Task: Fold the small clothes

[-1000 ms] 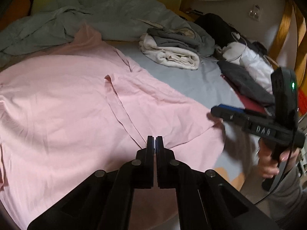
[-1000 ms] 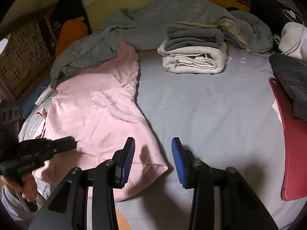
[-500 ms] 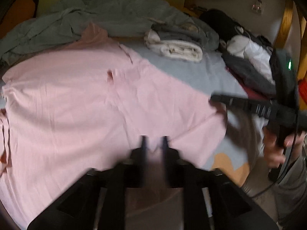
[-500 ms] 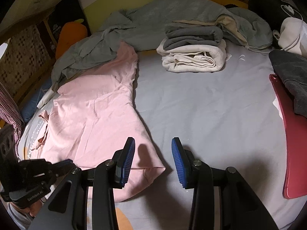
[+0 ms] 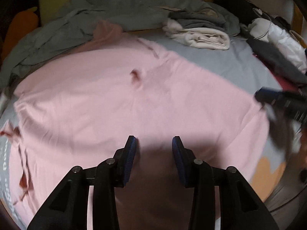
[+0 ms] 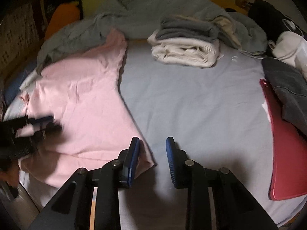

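Two grippers over pink shirt (image 5: 107,103) at frame bottom: left gripper (image 5: 154,143) fingers spreading, nothing pinched; right gripper (image 6: 152,145) fingers closing around shirt corner, not yet pinching.

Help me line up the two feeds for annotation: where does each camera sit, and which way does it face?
Left wrist: on the left gripper, angled down over the pink garment; jaws opening, nothing gripped; right gripper at right.
Right wrist: on the right gripper, angled down at the garment's near corner and grey sheet; jaws closing, not yet pinching; left gripper at left.
Shared: garment, folded stack, grey blanket.
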A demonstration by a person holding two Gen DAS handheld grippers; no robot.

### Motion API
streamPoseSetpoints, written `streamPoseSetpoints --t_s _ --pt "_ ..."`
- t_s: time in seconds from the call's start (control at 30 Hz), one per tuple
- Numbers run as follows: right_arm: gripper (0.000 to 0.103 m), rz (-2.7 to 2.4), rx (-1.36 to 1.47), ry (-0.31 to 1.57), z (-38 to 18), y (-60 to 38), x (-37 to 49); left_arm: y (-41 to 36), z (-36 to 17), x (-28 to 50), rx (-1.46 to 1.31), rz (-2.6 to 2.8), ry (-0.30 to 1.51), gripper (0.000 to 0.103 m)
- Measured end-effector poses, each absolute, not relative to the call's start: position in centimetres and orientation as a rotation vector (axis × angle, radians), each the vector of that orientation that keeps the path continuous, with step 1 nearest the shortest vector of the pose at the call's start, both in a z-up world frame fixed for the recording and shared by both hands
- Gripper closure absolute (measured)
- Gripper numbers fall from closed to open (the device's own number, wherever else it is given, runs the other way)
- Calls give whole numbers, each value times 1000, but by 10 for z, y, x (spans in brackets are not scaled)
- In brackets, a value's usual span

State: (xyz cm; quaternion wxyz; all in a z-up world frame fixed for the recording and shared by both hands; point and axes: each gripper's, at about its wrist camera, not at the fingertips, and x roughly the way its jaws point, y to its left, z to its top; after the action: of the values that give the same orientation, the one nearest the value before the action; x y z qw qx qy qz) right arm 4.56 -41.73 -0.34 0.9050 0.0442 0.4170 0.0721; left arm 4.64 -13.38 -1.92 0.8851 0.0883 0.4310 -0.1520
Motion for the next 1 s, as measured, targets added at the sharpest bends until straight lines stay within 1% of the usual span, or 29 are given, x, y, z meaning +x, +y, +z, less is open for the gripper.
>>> streamPoseSetpoints --t_s 0.07,0.13,0.23,0.3,0.33,0.37,0.4,0.43,0.5,0.67,0.8,0.93,1.0 --pt "75 166 144 836 0 -425 41 -116 -12 29 87 -315 846 62" --pt "75 195 195 803 4 -432 33 -98 1 3 21 -320 756 45" --pt "75 229 227 775 4 -434 25 -81 13 -28 66 -235 641 44" --pt "75 268 228 791 1 -427 28 -66 18 -40 90 -170 566 44" --pt "75 269 198 815 -3 -419 30 -55 21 -44 82 -144 535 43" --pt "75 259 163 841 -7 -414 33 -43 25 -46 65 -123 517 40" --pt "75 208 79 913 -19 -404 39 -29 30 -45 49 -95 512 39" --pt "75 185 53 925 -24 -400 41 -16 34 -45 43 -50 515 37" --pt "75 164 62 891 -15 -397 36 13 40 -45 34 57 525 37" --pt "75 132 55 775 14 -379 21 82 37 -47 3 123 601 23" --pt "75 298 31 793 27 -318 14 108 14 -48 -57 86 630 22" --pt "75 439 44 819 33 -255 12 101 0 -26 -115 -103 792 22" --pt "75 487 62 830 33 -226 12 97 1 -12 -135 -113 813 23"
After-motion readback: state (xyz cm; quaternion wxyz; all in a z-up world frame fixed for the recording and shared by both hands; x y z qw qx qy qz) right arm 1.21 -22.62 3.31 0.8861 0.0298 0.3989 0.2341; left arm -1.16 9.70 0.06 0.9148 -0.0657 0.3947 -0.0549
